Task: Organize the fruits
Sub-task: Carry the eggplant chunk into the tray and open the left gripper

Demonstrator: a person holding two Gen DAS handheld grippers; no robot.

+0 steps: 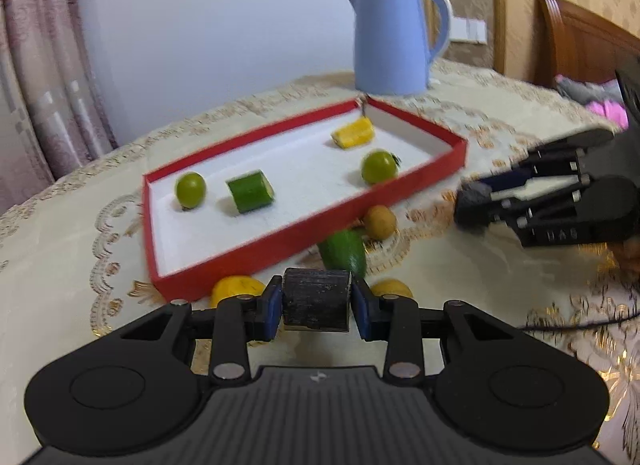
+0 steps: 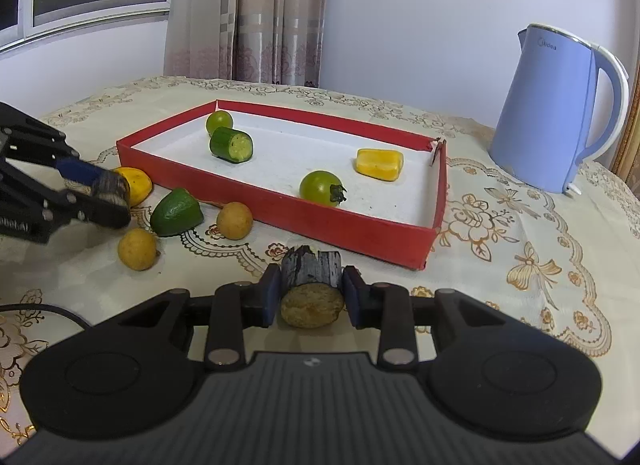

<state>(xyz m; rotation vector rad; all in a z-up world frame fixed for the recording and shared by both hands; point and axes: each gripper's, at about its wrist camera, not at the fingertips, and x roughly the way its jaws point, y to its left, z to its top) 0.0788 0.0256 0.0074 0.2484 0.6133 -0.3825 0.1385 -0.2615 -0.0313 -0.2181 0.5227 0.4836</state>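
Note:
A red tray [image 2: 344, 225] with a white floor holds two green round fruits [image 2: 320, 188], a cucumber piece [image 2: 232, 144] and a yellow piece [image 2: 379, 164]. My left gripper [image 1: 317, 299] is shut on a dark sugarcane piece [image 1: 316, 297], near the tray's front edge [image 1: 260, 253]. My right gripper [image 2: 312, 289] is shut on another dark sugarcane piece [image 2: 312, 271] with a pale cut end, just in front of the tray. On the cloth beside the tray lie a green wedge [image 2: 177, 212], two small yellow-brown fruits [image 2: 234, 220] and a yellow fruit [image 2: 138, 184].
A blue electric kettle [image 2: 556, 109] stands behind the tray's right end. The table has a cream embroidered cloth [image 2: 520, 249]. Curtains [image 2: 248, 13] and a window are behind. A black cable [image 2: 48, 311] lies at the left front.

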